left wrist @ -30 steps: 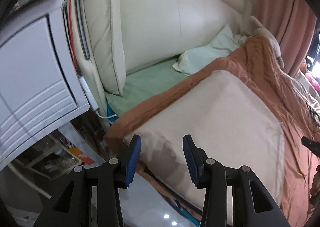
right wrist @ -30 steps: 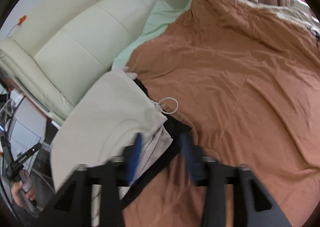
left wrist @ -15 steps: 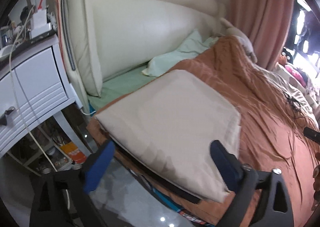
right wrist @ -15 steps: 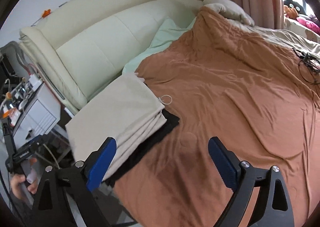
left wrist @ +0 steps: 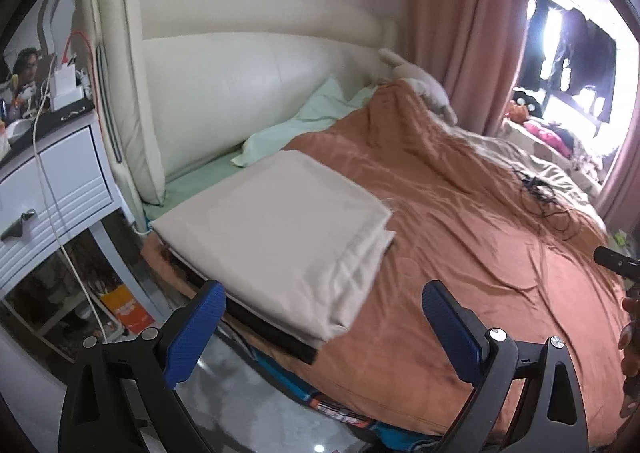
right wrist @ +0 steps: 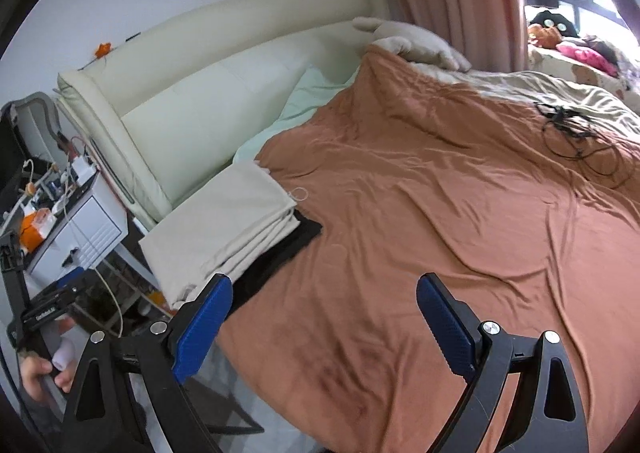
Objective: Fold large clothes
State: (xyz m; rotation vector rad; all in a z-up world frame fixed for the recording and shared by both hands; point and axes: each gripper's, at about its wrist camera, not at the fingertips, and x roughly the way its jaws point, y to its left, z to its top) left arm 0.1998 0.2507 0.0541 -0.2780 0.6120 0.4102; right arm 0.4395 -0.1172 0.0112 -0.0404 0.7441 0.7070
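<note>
the folded beige cloth (left wrist: 280, 229) lies on the bed's near left corner, on the rust blanket (left wrist: 460, 237), with a black garment (right wrist: 280, 253) showing under its edge. the left gripper (left wrist: 320, 327) hangs over the bed's edge just short of the cloth, jaws wide apart and empty. the right gripper (right wrist: 322, 319) hovers above the blanket, jaws released too. a white nightstand (left wrist: 52, 189) stands beside the cream headboard (left wrist: 240, 85).
</note>
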